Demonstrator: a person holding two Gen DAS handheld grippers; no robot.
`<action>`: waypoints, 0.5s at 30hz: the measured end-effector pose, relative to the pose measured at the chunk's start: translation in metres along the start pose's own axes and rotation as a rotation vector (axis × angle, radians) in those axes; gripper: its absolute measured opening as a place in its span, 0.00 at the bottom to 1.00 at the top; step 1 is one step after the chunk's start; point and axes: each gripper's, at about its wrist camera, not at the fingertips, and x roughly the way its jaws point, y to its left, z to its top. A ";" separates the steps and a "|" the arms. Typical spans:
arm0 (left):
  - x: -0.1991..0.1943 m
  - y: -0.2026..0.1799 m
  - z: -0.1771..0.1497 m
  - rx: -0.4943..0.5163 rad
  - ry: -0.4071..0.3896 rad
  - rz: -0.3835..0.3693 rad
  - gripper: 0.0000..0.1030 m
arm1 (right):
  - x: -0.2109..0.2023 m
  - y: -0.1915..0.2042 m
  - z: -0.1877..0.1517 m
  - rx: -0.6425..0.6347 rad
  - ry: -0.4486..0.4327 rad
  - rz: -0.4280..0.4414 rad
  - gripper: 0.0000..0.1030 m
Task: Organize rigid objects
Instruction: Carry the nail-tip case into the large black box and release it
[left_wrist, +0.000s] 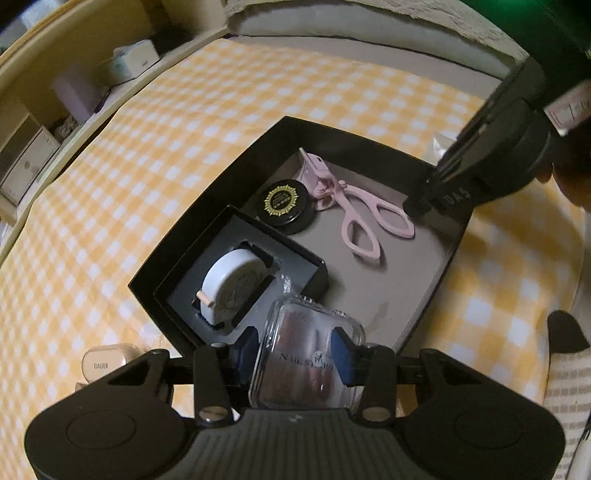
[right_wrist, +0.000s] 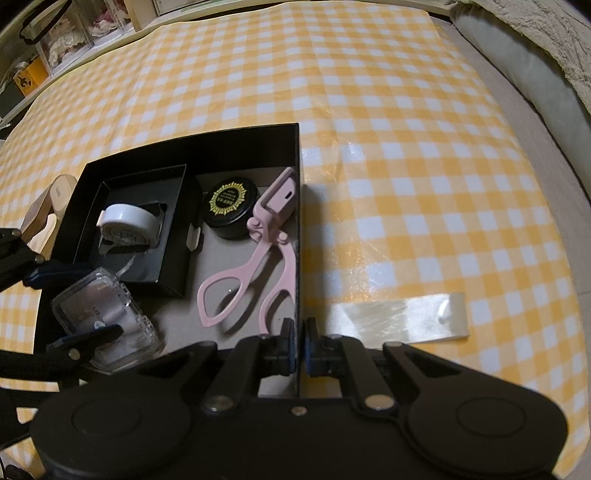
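Note:
A black open box (left_wrist: 439, 258) (right_wrist: 301, 221) sits on the yellow checked cloth. Inside lie a pink eyelash curler (left_wrist: 354, 210) (right_wrist: 258, 251), a round black tin with a gold emblem (left_wrist: 286, 203) (right_wrist: 229, 203), and a smaller black box holding a white tape measure (left_wrist: 232, 284) (right_wrist: 127, 219). My left gripper (left_wrist: 295, 350) is shut on a clear plastic nail case (left_wrist: 306, 354) (right_wrist: 107, 321), held over the box's near corner. My right gripper (right_wrist: 299, 347) is shut on the box's right wall; it also shows in the left wrist view (left_wrist: 424, 203).
A beige earbud case (left_wrist: 107, 360) (right_wrist: 55, 195) lies on the cloth beside the box. A clear plastic strip (right_wrist: 399, 321) lies right of the box. Shelves with boxes (left_wrist: 74, 92) stand at the far left. A grey cushion (right_wrist: 535, 81) borders the cloth.

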 end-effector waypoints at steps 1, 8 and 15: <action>-0.001 0.002 0.001 -0.023 -0.005 -0.009 0.43 | 0.000 0.000 0.000 -0.001 0.000 -0.001 0.06; -0.019 0.009 0.016 -0.190 -0.158 -0.088 0.20 | 0.000 0.000 0.000 0.001 0.000 0.000 0.06; 0.002 -0.001 0.030 -0.293 -0.072 -0.206 0.05 | 0.000 0.001 0.000 0.001 0.000 0.000 0.06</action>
